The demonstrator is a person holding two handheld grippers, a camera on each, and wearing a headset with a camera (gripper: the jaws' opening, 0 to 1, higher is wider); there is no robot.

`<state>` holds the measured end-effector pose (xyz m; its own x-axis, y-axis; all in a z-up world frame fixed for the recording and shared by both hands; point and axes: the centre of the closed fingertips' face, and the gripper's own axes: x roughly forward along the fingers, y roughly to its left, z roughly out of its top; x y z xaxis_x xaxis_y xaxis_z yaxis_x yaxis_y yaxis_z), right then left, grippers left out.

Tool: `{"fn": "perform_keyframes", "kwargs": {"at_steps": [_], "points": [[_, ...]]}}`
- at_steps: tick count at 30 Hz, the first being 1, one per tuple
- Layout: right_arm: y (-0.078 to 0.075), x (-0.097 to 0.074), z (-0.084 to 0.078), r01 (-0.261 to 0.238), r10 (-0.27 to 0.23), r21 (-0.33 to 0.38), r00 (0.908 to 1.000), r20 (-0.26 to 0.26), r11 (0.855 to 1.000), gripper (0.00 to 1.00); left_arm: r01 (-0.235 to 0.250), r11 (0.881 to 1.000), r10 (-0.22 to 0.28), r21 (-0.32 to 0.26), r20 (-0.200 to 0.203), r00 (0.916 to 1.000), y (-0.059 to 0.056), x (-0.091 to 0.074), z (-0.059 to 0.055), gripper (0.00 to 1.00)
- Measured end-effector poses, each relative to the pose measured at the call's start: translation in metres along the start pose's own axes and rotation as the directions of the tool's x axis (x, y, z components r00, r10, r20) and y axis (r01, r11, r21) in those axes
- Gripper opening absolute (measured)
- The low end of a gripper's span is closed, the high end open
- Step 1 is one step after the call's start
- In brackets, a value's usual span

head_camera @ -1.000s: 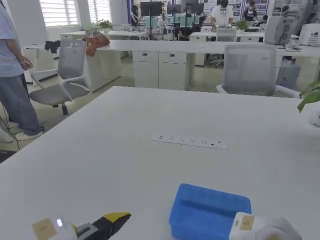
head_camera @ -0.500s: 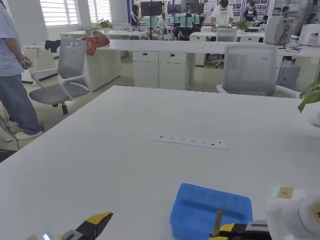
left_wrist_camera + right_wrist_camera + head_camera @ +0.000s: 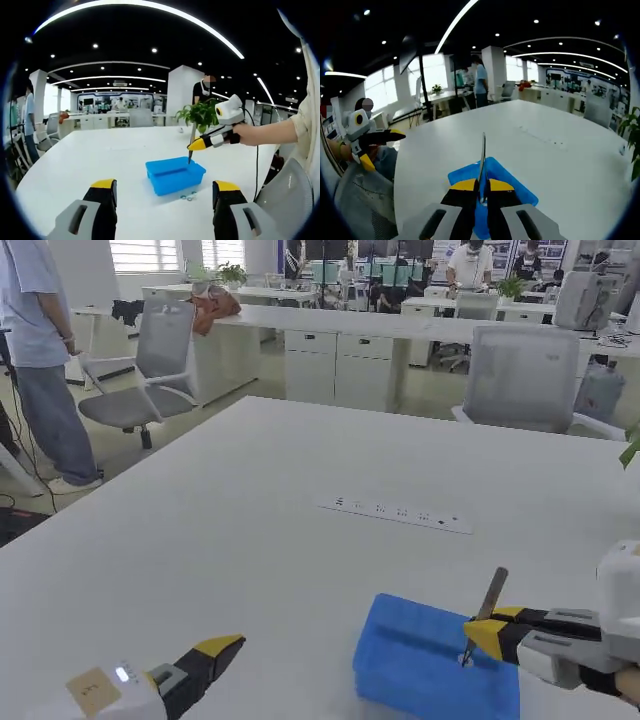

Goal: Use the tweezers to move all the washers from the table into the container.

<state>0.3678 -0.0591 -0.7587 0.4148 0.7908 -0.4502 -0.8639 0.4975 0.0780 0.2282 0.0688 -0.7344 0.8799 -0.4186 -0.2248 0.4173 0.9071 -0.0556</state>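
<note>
at the lower right of the head view, the right gripper (image 3: 482, 636) has its two fingers clenched on one pair of tweezers (image 3: 489, 600). the tweezers stand steeply tilted, handle end toward the upper right and tip down over the one blue container (image 3: 410, 670). whether the tip touches the container's floor cannot be told. in the lower middle of the right gripper view, both yellow-tipped fingers (image 3: 462, 186) press the tweezers from either side with no gap between them, and the container lies just beyond.

at the bottom of the left gripper view, the left gripper (image 3: 165, 183) has its two fingers spread wide, released, holding nothing and touching nothing. between them, farther up the frame, sits the container on the white table (image 3: 250, 520). a small cluster of washers (image 3: 188, 197) lies on the table just below the container's near wall in that frame. there are at least two, too small to count surely. in the same view the right gripper reaches in from the right, tweezers pointing down at the container's top.

in all: two grippers, one pair of tweezers, one container.
</note>
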Motion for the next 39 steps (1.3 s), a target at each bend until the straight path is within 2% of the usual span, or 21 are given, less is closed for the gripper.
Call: {"fn": "perform_keyframes", "kwargs": {"at_steps": [4, 10, 12, 15, 19, 25, 30, 34, 37, 39], "points": [[-0.014, 0.008, -0.015, 0.035, -0.035, -0.012, 0.9988, -0.034, 0.999, 0.03, -0.010, 1.000, 0.010, 0.005, 0.010, 0.9999, 0.001, -0.001, 0.002, 0.79], [-0.018, 0.019, -0.034, 0.039, -0.039, -0.011, 0.9987, -0.032, 0.999, 0.03, -0.015, 1.000, 0.015, 0.014, 0.004, 0.9999, 0.002, -0.001, 0.001, 0.79], [-0.020, 0.021, -0.038, 0.042, -0.041, 0.015, 0.9991, -0.012, 0.999, 0.03, -0.016, 1.000, 0.016, 0.019, 0.005, 0.9999, 0.002, -0.001, 0.001, 0.79], [-0.024, 0.023, -0.043, 0.054, -0.057, 0.096, 0.9981, 0.024, 0.994, 0.03, -0.018, 1.000, 0.018, 0.024, -0.007, 0.9998, 0.003, -0.001, -0.001, 0.78], [-0.025, 0.024, -0.050, 0.070, -0.072, 0.079, 0.9973, 0.016, 0.994, 0.03, -0.027, 0.999, 0.027, 0.029, 0.001, 0.9996, 0.004, -0.002, 0.000, 0.78], [-0.027, 0.022, -0.046, 0.059, -0.064, 0.093, 0.9968, 0.047, 0.994, 0.04, -0.039, 0.999, 0.039, 0.018, -0.006, 0.9992, 0.007, -0.002, -0.002, 0.78], [-0.026, 0.019, -0.047, 0.039, -0.046, 0.100, 0.9972, 0.059, 0.994, 0.04, -0.060, 0.998, 0.061, 0.031, -0.022, 0.9979, 0.010, -0.002, -0.004, 0.78], [-0.020, 0.009, -0.037, 0.011, -0.020, 0.088, 0.9947, 0.101, 0.996, 0.03, -0.093, 0.995, 0.094, 0.040, -0.008, 0.9956, 0.016, -0.004, -0.001, 0.78], [-0.014, 0.000, -0.025, -0.016, 0.003, 0.081, 0.9888, 0.149, 0.997, 0.03, -0.115, 0.993, 0.115, 0.033, -0.002, 0.9933, 0.020, -0.006, 0.000, 0.76], [-0.007, -0.008, -0.014, -0.036, 0.019, 0.088, 0.9812, 0.192, 0.995, 0.03, -0.122, 0.992, 0.122, 0.036, -0.004, 0.9925, 0.022, -0.006, 0.000, 0.77]]}}
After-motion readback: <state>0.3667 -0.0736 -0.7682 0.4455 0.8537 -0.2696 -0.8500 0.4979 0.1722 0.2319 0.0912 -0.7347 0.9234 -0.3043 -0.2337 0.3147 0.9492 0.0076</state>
